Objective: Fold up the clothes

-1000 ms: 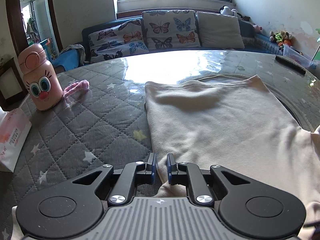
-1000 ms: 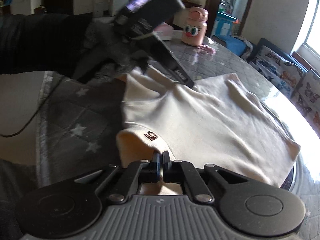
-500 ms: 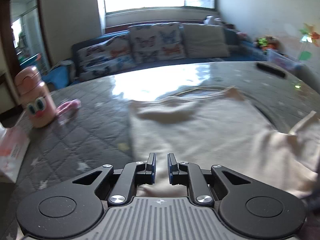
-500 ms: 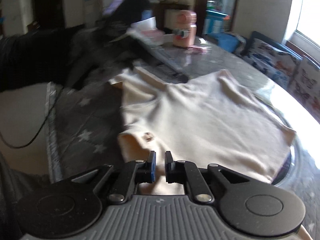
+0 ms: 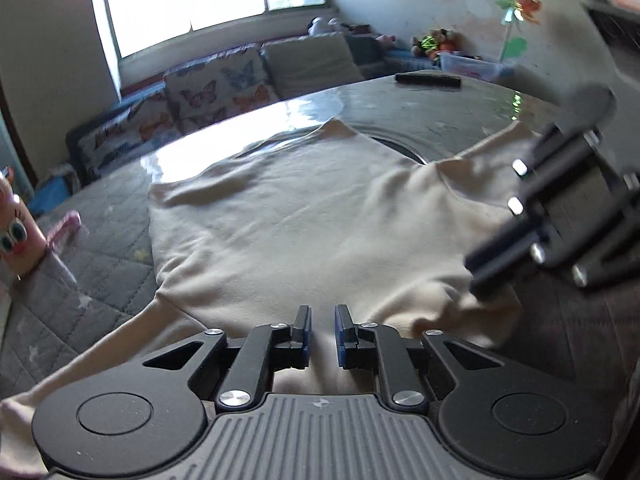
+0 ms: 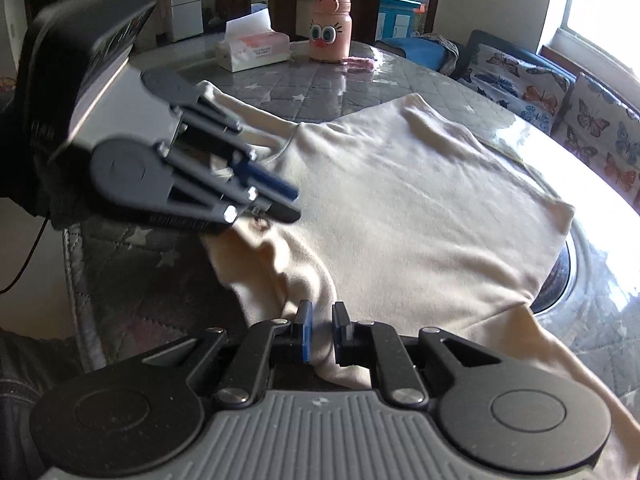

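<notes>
A cream shirt lies spread on the grey quilted table, hem far, collar near. My left gripper hovers over the collar area with its jaws a narrow gap apart, and I see nothing pinched. In the right wrist view the left gripper hangs just above the collar label. My right gripper has a raised ridge of the shirt filling the gap between its fingers. In the left wrist view the right gripper touches bunched cloth with its tips. One sleeve trails off at each side.
A pink cartoon bottle and a tissue box stand on the far left part of the table. A black remote lies at the far edge. A butterfly-cushion sofa runs behind the table. A dark sleeve holds the left gripper.
The right jaws went from tightly shut near the collar label to a wider gap on a cloth ridge farther right. The left gripper left the shirt's left edge and rose toward the collar.
</notes>
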Available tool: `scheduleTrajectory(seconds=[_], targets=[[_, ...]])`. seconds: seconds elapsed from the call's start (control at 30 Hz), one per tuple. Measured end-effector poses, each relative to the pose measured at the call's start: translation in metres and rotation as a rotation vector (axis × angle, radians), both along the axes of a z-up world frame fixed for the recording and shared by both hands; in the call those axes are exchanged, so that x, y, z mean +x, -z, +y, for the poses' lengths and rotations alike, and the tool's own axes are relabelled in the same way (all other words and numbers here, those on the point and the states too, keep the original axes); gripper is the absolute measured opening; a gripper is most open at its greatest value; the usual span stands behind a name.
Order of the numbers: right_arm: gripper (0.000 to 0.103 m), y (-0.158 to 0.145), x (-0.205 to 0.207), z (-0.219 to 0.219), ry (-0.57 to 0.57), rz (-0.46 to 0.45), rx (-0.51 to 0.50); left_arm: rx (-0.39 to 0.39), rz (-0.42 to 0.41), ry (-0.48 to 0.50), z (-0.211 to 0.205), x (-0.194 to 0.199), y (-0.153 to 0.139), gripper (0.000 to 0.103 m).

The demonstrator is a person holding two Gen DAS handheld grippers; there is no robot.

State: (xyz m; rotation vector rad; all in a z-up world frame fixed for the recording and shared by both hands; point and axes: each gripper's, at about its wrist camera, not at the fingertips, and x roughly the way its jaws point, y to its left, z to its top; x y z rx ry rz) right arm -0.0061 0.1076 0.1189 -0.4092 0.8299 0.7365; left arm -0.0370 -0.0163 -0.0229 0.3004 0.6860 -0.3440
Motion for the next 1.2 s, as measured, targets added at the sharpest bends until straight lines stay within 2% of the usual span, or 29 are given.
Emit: scheduleTrajectory(seconds=[0.1,0.3,0.43,0.6,0.83,1.0,1.2], targets=[[0.01,-0.004,0.002,0.002,0.014,-0.021,0.022,0.024,-0.017,0.015,-0.002,-0.007,0.001,0.015],[0.011,-0.006,-0.001,-0.006,0.049,-0.015,0.041,0.024,-0.01,0.008,0.006,-0.011,0.0,0.015],[0.016,-0.006,-0.003,-0.012,0.073,-0.011,0.053,0.013,-0.041,0.006,0.006,-0.01,-0.013,0.016],[0.017,-0.007,-0.006,-0.02,0.101,-0.005,0.067,-0.025,-0.067,0.036,-0.008,-0.003,-0.022,0.016],[0.018,-0.004,-0.008,-0.031,0.117,0.017,0.055,-0.043,-0.019,0.102,-0.033,0.006,-0.007,0.016],[0.019,-0.011,0.017,-0.048,0.23,-0.036,0.081,-0.025,0.0,0.154,-0.043,0.002,-0.001,0.015],[0.019,0.003,0.056,-0.055,0.303,-0.061,0.074,-0.016,0.007,0.164,-0.044,0.001,-0.002,0.015]])
